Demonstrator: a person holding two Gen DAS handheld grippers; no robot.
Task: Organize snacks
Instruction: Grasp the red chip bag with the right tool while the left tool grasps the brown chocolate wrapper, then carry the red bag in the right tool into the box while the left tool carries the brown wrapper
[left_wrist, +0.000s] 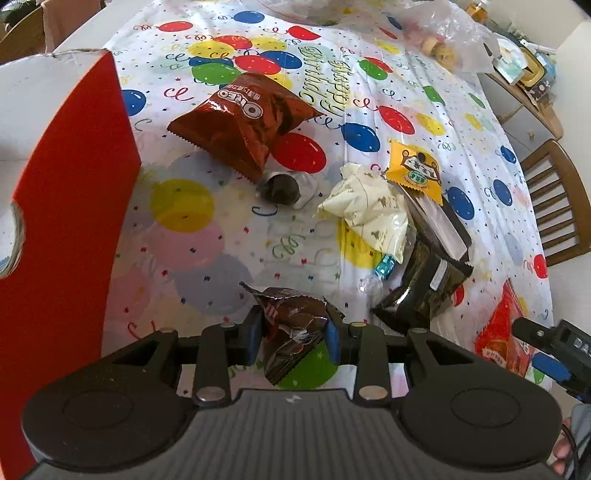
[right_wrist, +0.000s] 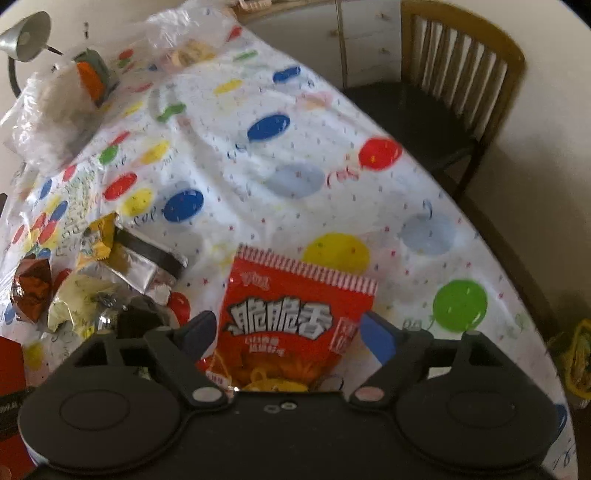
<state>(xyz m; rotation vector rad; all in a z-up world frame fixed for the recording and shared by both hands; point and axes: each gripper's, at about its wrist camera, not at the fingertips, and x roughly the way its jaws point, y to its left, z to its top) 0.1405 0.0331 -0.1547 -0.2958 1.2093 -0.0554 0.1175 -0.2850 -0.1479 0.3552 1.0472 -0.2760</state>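
Observation:
My left gripper (left_wrist: 293, 336) is shut on a crumpled brown snack packet (left_wrist: 295, 325), its blue pads (left_wrist: 255, 332) pressing both sides, just right of a tall red box (left_wrist: 66, 221). My right gripper (right_wrist: 288, 336) stands open, with a red snack bag (right_wrist: 295, 314) lying flat on the tablecloth between its spread fingers. In the left wrist view the red snack bag (left_wrist: 495, 332) and the right gripper (left_wrist: 535, 347) show at the right edge. A brown Oreo bag (left_wrist: 240, 118) lies farther back.
A yellow packet (left_wrist: 413, 170), a cream packet (left_wrist: 369, 210), a dark seaweed pack (left_wrist: 432, 266) and a round dark sweet (left_wrist: 280, 188) lie mid-table on the balloon tablecloth (left_wrist: 207, 251). A clear plastic bag (left_wrist: 443, 37) sits far back. A wooden chair (right_wrist: 443, 92) stands by the table's right edge.

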